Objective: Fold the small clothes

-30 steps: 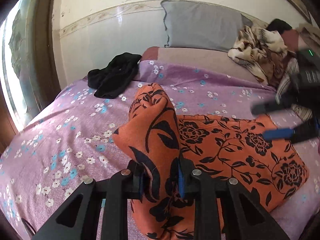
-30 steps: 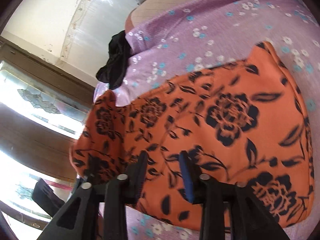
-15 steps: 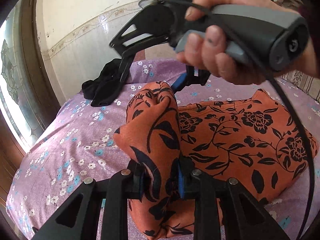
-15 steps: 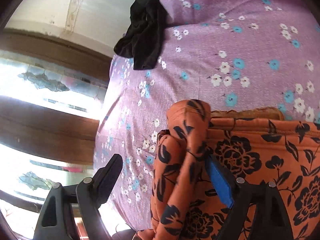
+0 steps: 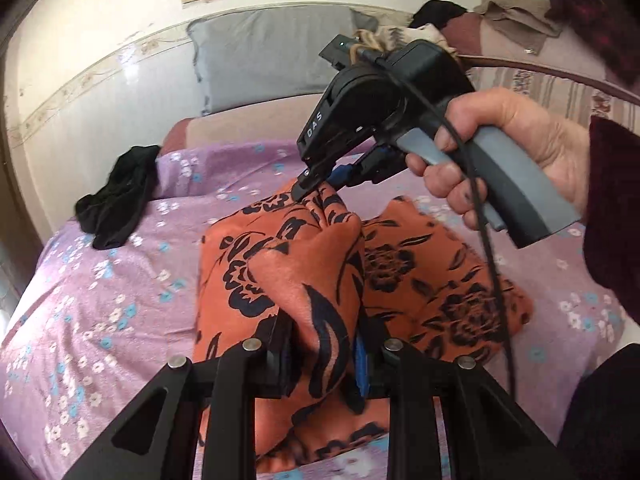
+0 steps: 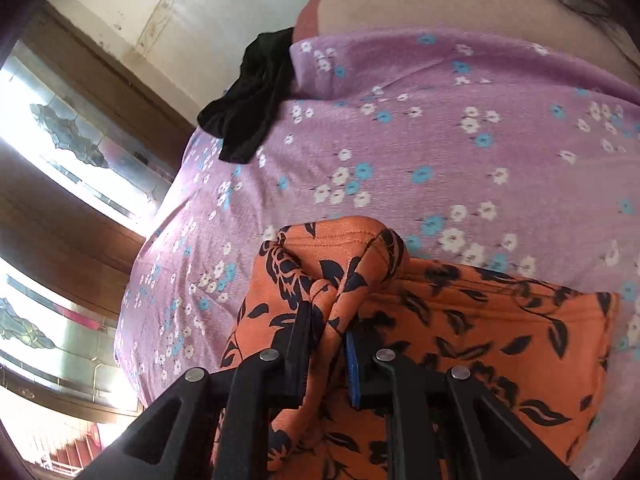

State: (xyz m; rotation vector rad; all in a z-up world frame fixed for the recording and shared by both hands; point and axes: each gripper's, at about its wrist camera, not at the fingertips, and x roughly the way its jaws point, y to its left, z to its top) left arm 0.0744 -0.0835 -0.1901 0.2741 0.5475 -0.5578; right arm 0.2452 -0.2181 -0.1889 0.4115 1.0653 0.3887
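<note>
On the purple floral bedspread [image 5: 120, 280], the orange garment [image 5: 420, 280] lies half-folded: left gripper [image 5: 324, 364] pinches one raised corner, right gripper [image 6: 328, 344] closing on another; fold unfinished.

The left wrist camera is looking forward along its own fingers, tilted down over the bed [image 5: 120, 280] toward the grey pillow [image 5: 272, 56] and wall at its head; it is sitting close above the orange garment [image 5: 280, 264], and it is taking in the right gripper [image 5: 316, 184] and the hand [image 5: 500, 148] holding it; the right wrist camera is facing more steeply down, rolled toward the window [image 6: 68, 148]; both views are sharing the orange garment [image 6: 480, 312], the purple floral sheet [image 6: 400, 140] and the black cloth [image 6: 248, 108].
</note>
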